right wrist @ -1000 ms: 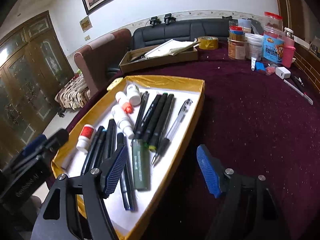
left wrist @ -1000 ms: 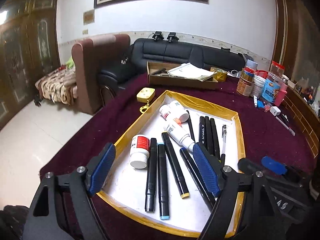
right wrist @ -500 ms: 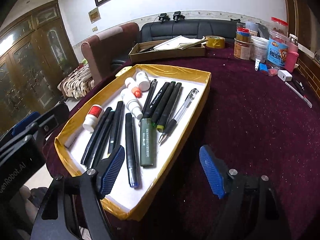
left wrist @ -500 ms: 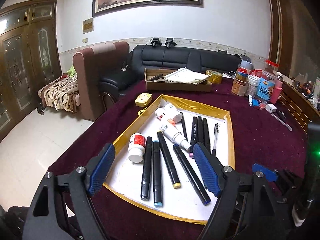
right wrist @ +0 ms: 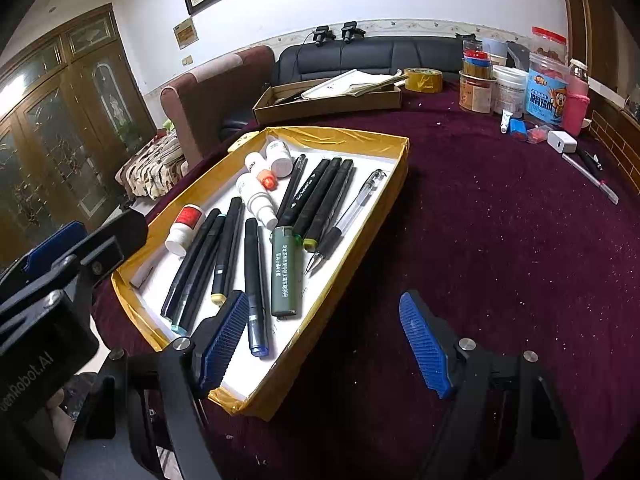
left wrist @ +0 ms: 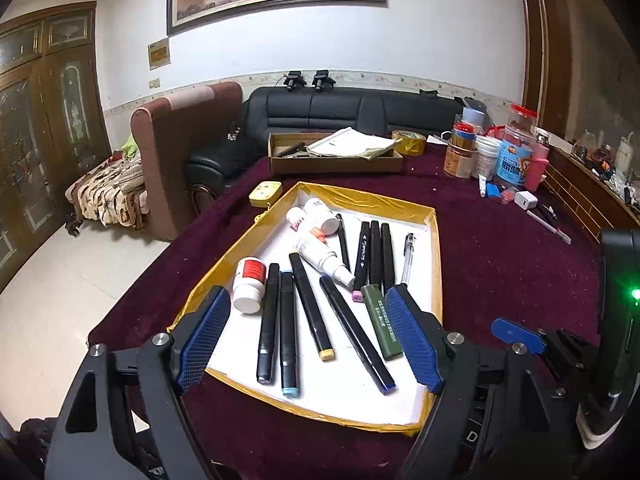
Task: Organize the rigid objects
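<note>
A shallow white tray with a gold rim (left wrist: pixel 437 264) (right wrist: pixel 352 240) lies on the dark red table. In it lie several black markers (left wrist: pixel 308 304) (right wrist: pixel 316 200), a green lighter (left wrist: pixel 382 322) (right wrist: pixel 285 270), a clear pen (left wrist: pixel 406 256) (right wrist: pixel 354 210) and small white bottles (left wrist: pixel 249 286) (right wrist: pixel 184 229). My left gripper (left wrist: pixel 308 342) is open and empty, raised over the tray's near end. My right gripper (right wrist: pixel 322 344) is open and empty, above the tray's near right corner and the bare cloth.
A brown cardboard box with papers (left wrist: pixel 336 154) (right wrist: pixel 332 96) and a tape roll (left wrist: pixel 408 142) (right wrist: pixel 423 79) sit at the back. Jars and tubs (left wrist: pixel 516 158) (right wrist: pixel 546 88) crowd the back right. A yellow tape measure (left wrist: pixel 265 194) lies left of the tray. Pens (right wrist: pixel 590 178) lie far right.
Both grippers have drawn back and up from the tray, so it looks smaller and the lighter shows in full. Both stay open and empty.
</note>
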The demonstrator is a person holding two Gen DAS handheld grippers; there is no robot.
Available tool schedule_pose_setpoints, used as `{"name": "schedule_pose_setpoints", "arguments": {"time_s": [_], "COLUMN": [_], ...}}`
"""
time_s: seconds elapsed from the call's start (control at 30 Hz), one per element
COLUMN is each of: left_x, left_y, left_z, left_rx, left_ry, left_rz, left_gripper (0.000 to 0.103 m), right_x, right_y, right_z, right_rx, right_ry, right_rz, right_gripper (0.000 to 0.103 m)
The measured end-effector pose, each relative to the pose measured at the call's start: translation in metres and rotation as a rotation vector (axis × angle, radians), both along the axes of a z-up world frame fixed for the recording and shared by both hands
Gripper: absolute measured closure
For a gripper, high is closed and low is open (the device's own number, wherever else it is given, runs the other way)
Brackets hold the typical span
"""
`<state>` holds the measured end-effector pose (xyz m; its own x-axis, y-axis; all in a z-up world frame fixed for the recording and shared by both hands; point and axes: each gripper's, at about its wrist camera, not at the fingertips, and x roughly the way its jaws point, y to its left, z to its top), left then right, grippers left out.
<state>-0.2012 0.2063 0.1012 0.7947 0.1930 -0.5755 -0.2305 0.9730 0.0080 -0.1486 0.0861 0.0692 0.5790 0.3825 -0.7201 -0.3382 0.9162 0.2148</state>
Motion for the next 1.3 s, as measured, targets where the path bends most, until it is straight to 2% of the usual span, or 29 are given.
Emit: {"name": "schedule_pose_setpoints", "arguments": {"time_s": [0.37,0.53,0.93,1.3], "left_x": [-0.001,-0.007,-0.001,0.0], "left_y": [-0.003,-0.007,-0.007,-0.009], "left_z": [-0.002,0.001,-0.005,-0.007], "left_rx": [0.003,0.04,0.004,0.002], "left_ry": [0.008,-0.026,0.012,0.018], "left_rz": [-0.004,0.017,-0.001,-0.003], "left_gripper": [0.022,0.022,0.022,0.022], "right_x": [-0.001,-0.001,0.001,0.002], "right_y": [-0.001,-0.002,0.0,0.0], "right_z": [-0.005,-0.006,-0.01,-0.011], "right_rx": [0.014,0.016,0.014,0.016], "right_ry": [0.027,0.03,0.043,0.046], "right_rz": [-0.002,-0.004,-0.003,-0.007], "right_gripper": [0.029,0.029,0.029,0.029]}}
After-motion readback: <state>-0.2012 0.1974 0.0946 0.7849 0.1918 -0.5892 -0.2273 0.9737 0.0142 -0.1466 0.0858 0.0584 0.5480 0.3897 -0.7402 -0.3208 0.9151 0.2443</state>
